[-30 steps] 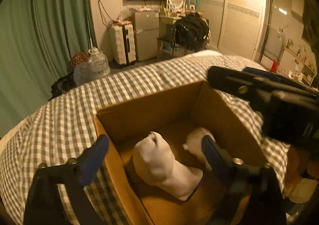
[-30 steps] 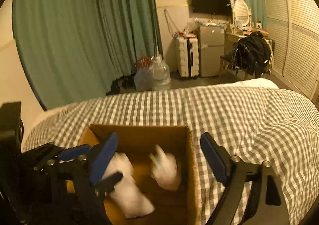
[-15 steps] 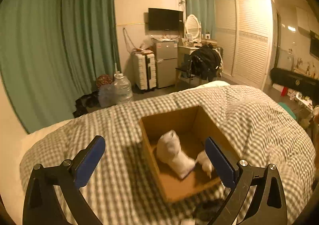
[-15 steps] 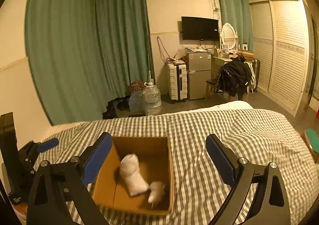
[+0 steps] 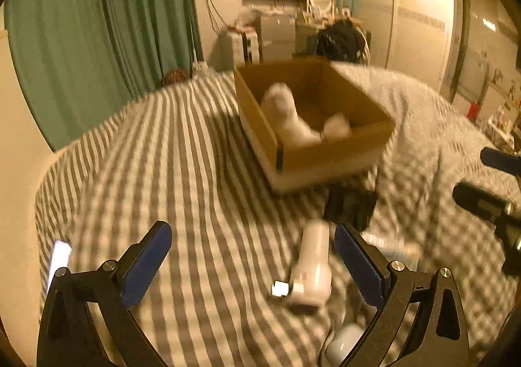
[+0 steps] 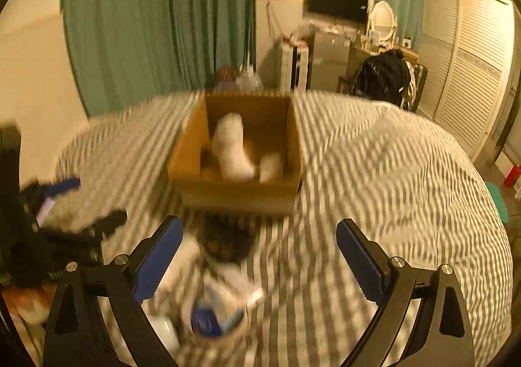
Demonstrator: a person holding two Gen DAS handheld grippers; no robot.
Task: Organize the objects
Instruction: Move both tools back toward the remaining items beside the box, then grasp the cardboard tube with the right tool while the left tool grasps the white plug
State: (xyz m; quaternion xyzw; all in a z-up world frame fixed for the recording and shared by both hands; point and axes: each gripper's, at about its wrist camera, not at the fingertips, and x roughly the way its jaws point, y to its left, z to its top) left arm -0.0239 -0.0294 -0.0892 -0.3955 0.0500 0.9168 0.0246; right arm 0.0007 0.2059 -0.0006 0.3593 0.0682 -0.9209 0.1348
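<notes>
An open cardboard box (image 5: 329, 155) (image 6: 241, 194) sits on the checked bed cover and holds two white socks (image 5: 286, 113) (image 6: 231, 148). My left gripper (image 5: 252, 258) is open and empty, low over the bed in front of the box, with a white charger-like object (image 5: 311, 269) just inside its right finger. A dark object (image 5: 351, 204) (image 6: 224, 240) lies just in front of the box. My right gripper (image 6: 259, 256) is open and empty above a plastic bottle with a blue cap (image 6: 215, 308). Both views are blurred.
A small white round object (image 5: 345, 344) lies at the bottom edge. A white strip (image 5: 58, 256) lies on the bed at left. Green curtains, a suitcase, a fridge and a wardrobe stand beyond the bed. The other gripper shows at each view's side (image 5: 488, 201) (image 6: 49, 227).
Both grippers have pulled back and down from the box toward the near side of the bed. Loose objects in front of the box have come into view.
</notes>
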